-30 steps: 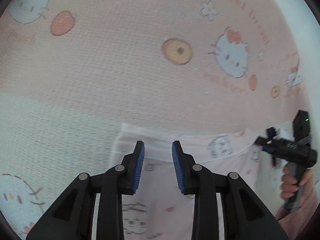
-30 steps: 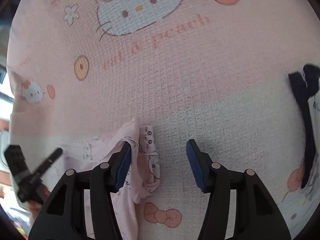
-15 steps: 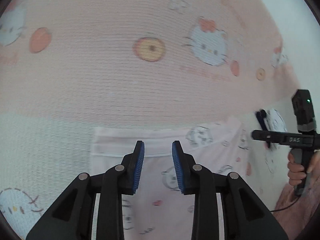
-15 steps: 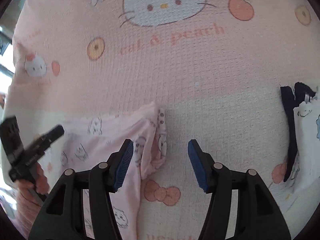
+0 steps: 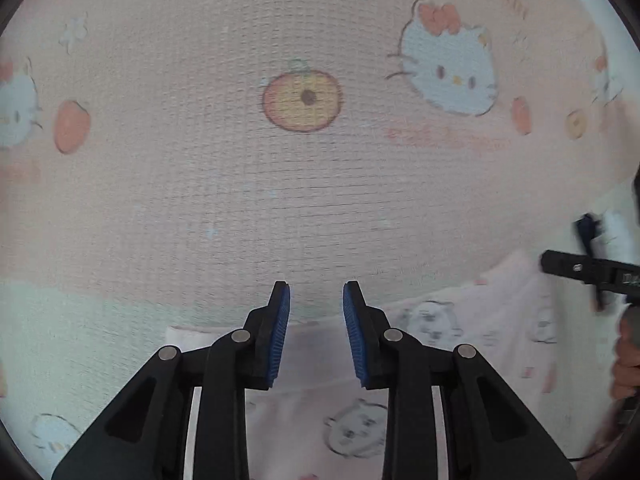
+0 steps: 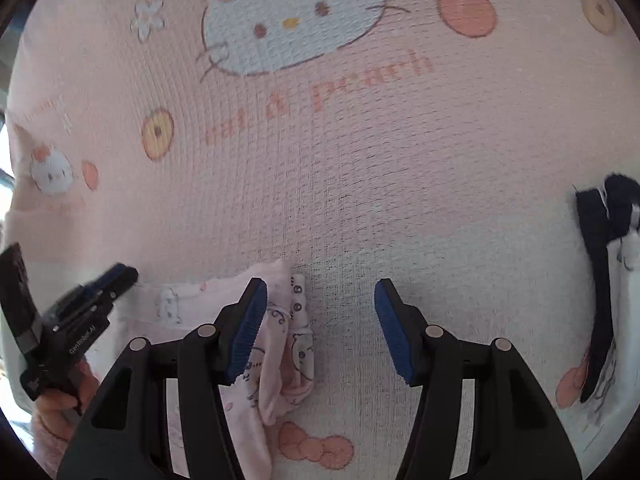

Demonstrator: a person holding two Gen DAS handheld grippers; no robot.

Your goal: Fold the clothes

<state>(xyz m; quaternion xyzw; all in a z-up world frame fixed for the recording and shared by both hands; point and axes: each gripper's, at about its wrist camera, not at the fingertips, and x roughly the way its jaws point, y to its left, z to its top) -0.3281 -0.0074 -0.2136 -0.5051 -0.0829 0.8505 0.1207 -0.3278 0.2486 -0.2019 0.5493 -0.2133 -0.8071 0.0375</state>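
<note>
Pink cartoon-print garment point(image 5: 460, 344) lying flat on a pink cartoon-cat blanket point(image 5: 240, 184), left gripper point(image 5: 316, 300) above its hem, fingers narrowly apart, empty, right gripper point(image 6: 320, 300) over its bunched corner, fingers wide, holding nothing

Right gripper point(image 6: 320, 300), jaws apart over cartoon-print blanket point(image 6: 360, 168); pink garment point(image 6: 280, 340) bunched beside left pad; left gripper point(image 6: 80, 312) at far left; dark garment point(image 6: 600, 280) at right edge.

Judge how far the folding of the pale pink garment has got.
Early stage. Done: the pink garment lies on the printed blanket, its right edge bunched. In hand: nothing; the left gripper and right gripper are open. Left: all the folds.
</note>
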